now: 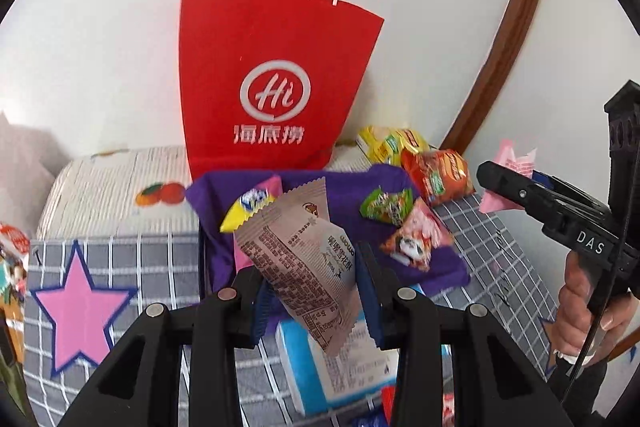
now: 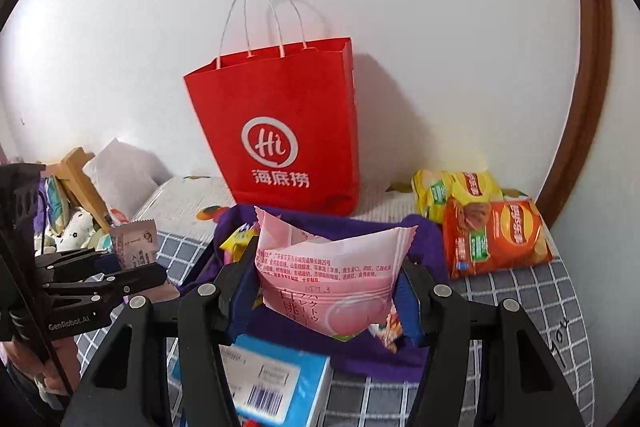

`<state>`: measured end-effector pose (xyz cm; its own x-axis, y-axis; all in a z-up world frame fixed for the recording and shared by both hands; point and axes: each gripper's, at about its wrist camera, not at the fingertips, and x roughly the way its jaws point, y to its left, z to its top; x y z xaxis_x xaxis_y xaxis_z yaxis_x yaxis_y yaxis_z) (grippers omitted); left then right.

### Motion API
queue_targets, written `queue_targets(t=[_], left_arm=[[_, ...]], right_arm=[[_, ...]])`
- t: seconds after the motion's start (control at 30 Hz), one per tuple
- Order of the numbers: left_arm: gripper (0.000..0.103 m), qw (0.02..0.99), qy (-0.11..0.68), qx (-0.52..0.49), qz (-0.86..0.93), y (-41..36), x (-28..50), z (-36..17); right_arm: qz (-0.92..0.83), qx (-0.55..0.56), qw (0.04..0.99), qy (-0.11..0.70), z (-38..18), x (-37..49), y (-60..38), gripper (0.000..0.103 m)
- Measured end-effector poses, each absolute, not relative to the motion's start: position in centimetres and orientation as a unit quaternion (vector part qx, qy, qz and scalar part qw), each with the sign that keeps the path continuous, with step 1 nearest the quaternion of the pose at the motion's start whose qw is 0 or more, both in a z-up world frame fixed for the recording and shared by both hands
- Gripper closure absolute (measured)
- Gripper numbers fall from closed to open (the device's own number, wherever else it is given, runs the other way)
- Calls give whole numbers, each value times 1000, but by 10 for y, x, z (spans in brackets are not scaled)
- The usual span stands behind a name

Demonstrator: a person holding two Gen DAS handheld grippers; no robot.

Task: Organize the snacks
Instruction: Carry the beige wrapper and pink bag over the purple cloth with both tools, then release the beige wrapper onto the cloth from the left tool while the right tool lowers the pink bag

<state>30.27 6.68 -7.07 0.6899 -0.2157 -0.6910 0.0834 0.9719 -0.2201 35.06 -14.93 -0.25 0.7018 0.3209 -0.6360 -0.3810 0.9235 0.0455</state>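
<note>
My left gripper [image 1: 312, 291] is shut on a grey-brown snack packet [image 1: 304, 259], held up above the table; the same gripper and packet [image 2: 134, 241] show at the left of the right wrist view. My right gripper [image 2: 324, 291] is shut on a pink peach snack packet [image 2: 328, 275], seen again as a pink packet [image 1: 510, 163] at the right of the left wrist view. A red paper bag [image 1: 276, 83] [image 2: 280, 131] with white handles stands upright against the wall. In front of it lies a purple cloth [image 1: 352, 187] [image 2: 424, 239] with several small snack packets on it.
Yellow and orange chip bags [image 2: 480, 223] [image 1: 432, 167] lie right of the red bag. A blue-white box [image 1: 320, 375] [image 2: 272, 383] rests on the checked cover below the grippers. A pink star [image 1: 80, 311] marks the cover at left. A hand [image 1: 580, 311] holds the right gripper.
</note>
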Motion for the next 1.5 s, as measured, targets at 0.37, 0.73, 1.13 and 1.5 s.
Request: queue_targets(t=[0.37, 0.73, 1.13, 1.5], left_arm=[[67, 915, 384, -100, -73, 73, 346, -79], [67, 898, 424, -106, -54, 88, 365, -108], [67, 874, 471, -115, -47, 94, 378, -134], [67, 852, 510, -111, -34, 93, 385, -156]], right_arm=[[212, -22, 911, 353, -15, 408, -134, 44], [213, -56, 874, 433, -71, 441, -129, 44], [205, -104, 823, 519, -124, 455, -120, 44], [207, -107, 793, 563, -149, 459, -117, 43]])
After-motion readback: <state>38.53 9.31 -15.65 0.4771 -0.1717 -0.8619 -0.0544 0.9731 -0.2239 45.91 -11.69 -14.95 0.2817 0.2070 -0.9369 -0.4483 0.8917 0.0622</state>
